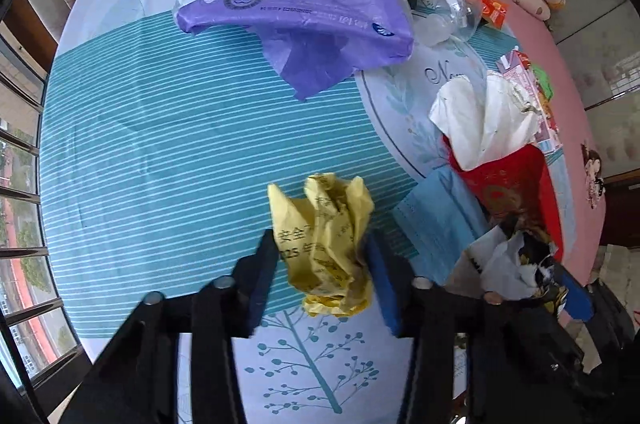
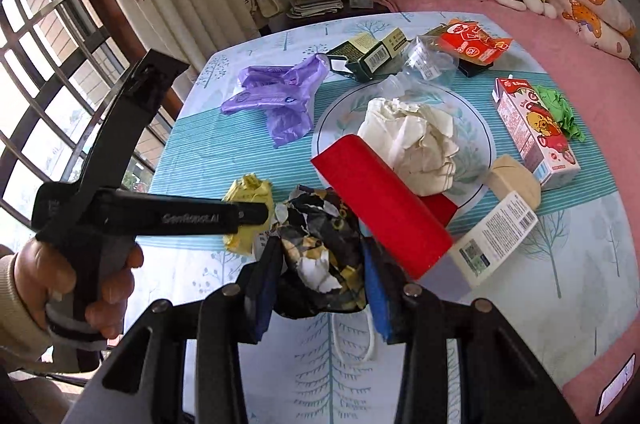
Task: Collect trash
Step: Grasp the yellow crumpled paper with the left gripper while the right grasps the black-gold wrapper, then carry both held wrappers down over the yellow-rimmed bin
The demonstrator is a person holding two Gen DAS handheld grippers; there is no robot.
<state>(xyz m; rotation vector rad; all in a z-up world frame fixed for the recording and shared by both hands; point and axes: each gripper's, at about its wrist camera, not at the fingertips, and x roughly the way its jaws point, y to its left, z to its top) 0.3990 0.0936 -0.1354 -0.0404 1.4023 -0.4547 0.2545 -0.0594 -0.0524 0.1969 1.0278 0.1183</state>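
You are working over a bed point(image 2: 560, 35) covered by a tree-patterned cloth point(image 1: 160, 143), and the trash is lying spread across that cloth. Your left tongs point(image 1: 322, 256) are pointing steeply down and pinching a crumpled yellow paper ball point(image 1: 324, 244); both blue pads point(image 1: 380, 284) are pressing against its sides, so the jaws are standing partly closed around it. The ball is sitting at the near edge of the striped teal band of the cloth.

Your right tongs point(image 2: 318, 272) are gripping a crumpled black, gold and white wrapper point(image 2: 320, 256), with the pads squeezing it from both sides at a middling width. A white cord loop point(image 2: 354, 340) is hanging below it. In the right wrist view your left hand point(image 2: 76, 280) is wrapping around the black handle of the left tool point(image 2: 152, 216), whose tip is reaching the yellow ball just beside the wrapper.

A red box point(image 2: 380, 199) with white crumpled paper point(image 2: 416, 143) is lying just behind the wrapper, partly over a round printed ring on the cloth. A purple plastic bag point(image 1: 304, 11) is lying farther away, well apart from both tongs. Beyond it you are seeing dark green and gold cartons point(image 2: 368, 57), clear plastic point(image 2: 428, 61) and an orange packet point(image 2: 468, 41). To the right, a pink drink carton point(image 2: 536, 135) is lying beside green crumpled paper point(image 2: 560, 111), with a cream tube point(image 2: 496, 240) near it. A light blue mask point(image 1: 436, 224) is lying flat beside the yellow ball.
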